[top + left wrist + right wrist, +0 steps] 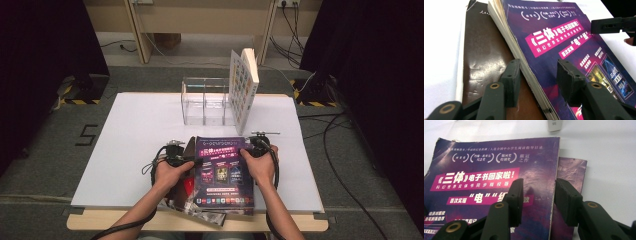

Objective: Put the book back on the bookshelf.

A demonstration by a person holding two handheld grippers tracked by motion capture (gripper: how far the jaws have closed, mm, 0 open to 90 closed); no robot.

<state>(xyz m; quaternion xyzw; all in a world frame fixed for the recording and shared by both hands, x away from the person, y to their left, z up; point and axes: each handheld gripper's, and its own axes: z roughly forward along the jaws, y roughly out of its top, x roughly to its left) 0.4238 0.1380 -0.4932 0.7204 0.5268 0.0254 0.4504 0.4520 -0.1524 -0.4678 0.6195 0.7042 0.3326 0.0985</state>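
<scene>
The purple book (224,172) lies flat at the near edge of the white table (135,150), on top of a dark brown book (486,62). The step in hand looks like taking it by both side edges: the left gripper (537,80) is part open w/ jaws astride its left page edge, the right gripper (537,198) likewise over the right edge, pads not yet pressing, nothing held. Next move, I judge: close both evenly, lift level, maybe toward the clear rack (207,100) w/ the upright book (244,90); what lies crumpled under the near corner is hard to tell.
</scene>
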